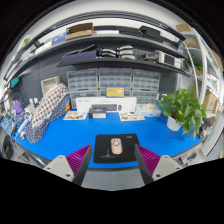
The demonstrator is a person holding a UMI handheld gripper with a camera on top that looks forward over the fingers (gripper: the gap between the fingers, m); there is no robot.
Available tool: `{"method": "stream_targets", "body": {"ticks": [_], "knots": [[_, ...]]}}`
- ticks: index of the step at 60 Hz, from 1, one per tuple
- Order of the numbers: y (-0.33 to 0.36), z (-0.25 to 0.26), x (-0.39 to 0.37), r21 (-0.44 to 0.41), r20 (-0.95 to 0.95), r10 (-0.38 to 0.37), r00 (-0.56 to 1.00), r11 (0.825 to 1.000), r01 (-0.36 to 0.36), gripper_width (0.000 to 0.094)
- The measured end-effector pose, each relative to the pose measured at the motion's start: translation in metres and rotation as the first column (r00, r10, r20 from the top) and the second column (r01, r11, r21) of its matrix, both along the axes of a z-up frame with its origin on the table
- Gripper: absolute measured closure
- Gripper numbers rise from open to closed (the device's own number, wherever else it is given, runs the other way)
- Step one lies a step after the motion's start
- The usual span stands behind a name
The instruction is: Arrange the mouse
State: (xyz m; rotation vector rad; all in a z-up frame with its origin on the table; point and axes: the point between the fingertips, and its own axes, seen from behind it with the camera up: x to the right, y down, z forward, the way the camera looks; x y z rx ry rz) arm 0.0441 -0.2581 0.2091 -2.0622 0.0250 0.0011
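A beige mouse [117, 146] lies on a black mouse pad [100, 157] on the blue table top [170, 142]. The pad and mouse lie just ahead of my gripper [111, 162], in line with the gap between the fingers. The fingers, with their magenta pads [74, 160], stand wide apart at either side of the pad's near edge. The gripper is open and holds nothing. A grey strip of the table front shows between the fingers.
A green potted plant [184, 108] stands at the right of the table. A checkered bag [47, 110] stands at the left. A white box [106, 105] and small items sit at the back below shelves of drawer bins [115, 82].
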Motion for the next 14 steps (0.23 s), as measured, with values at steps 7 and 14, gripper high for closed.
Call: {"method": "stream_targets", "body": {"ticks": [7, 14], "knots": [[-0.01, 0.003, -0.006, 0.011, 0.005, 0.001, 1.0, 1.0, -0.001, 0.0078], [-0.015, 0.007, -0.012, 0.015, 0.003, 0.005, 1.0, 1.0, -0.005, 0.0079]]}}
